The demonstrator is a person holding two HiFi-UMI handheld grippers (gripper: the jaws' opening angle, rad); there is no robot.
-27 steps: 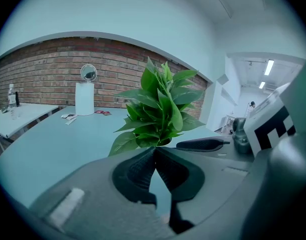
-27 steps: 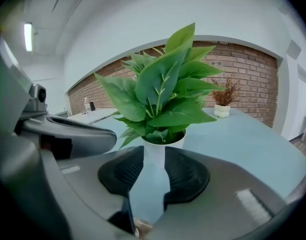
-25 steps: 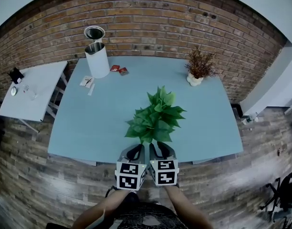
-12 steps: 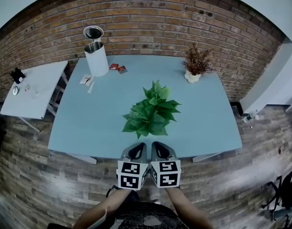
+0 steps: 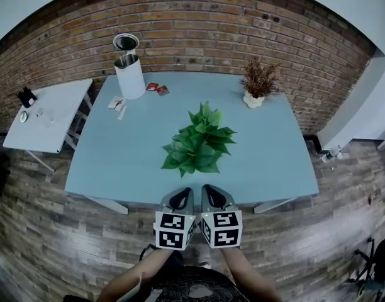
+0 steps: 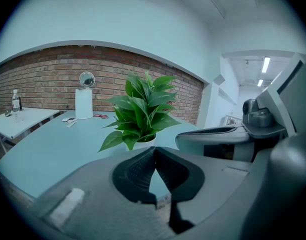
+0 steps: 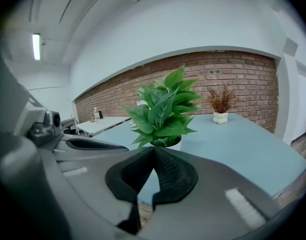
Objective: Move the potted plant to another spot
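Grey left claw (image 5: 182, 195) and right claw (image 5: 210, 194) — both closed — point at potted plant (image 5: 199, 140).

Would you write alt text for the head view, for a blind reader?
A leafy green potted plant stands on a pale blue table, with the left tool and right tool, both shut and empty, side by side before it.

The left hand-held gripper (image 5: 181, 194) and right hand-held gripper (image 5: 210, 191) are grey with black pads (image 6: 135, 171), white marker cubes (image 5: 173, 230).
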